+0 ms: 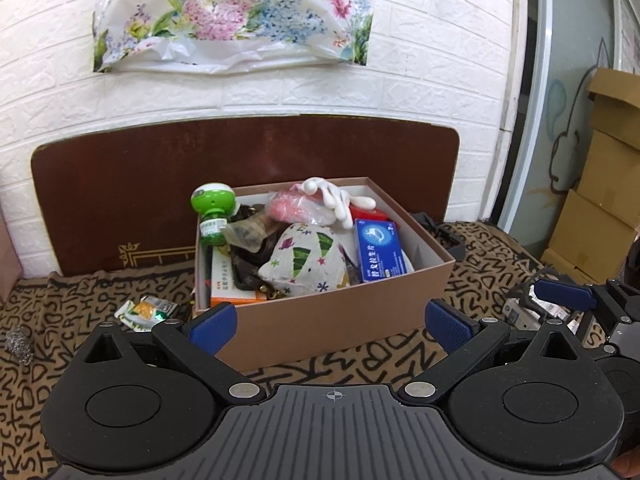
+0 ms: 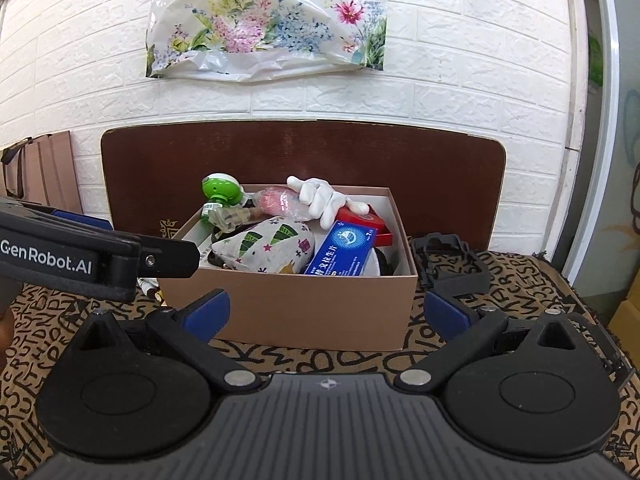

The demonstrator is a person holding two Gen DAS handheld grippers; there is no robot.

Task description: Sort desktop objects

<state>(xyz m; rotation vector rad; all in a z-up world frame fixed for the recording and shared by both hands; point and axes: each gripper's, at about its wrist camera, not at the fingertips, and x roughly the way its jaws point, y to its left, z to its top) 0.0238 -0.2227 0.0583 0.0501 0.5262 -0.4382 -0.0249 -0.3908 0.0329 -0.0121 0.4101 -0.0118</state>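
Observation:
A tan cardboard box (image 1: 332,316) (image 2: 288,312) stands on the letter-patterned cloth, full of items: a patterned cap (image 1: 308,260) (image 2: 264,248), a blue medicine box (image 1: 380,252) (image 2: 344,248), a green bottle (image 1: 212,208) (image 2: 220,194), a white glove (image 1: 340,196) (image 2: 320,196) and a pink bag (image 1: 288,206). My left gripper (image 1: 332,326) is open and empty, just in front of the box. My right gripper (image 2: 326,312) is open and empty, also facing the box. The left gripper's body (image 2: 92,260) shows at the left of the right wrist view.
A small snack packet (image 1: 148,312) and a steel wool ball (image 1: 20,344) lie left of the box. A black plastic frame (image 2: 452,260) sits to its right. A brown board (image 1: 240,160) leans on the white brick wall. Cardboard boxes (image 1: 600,208) stand far right.

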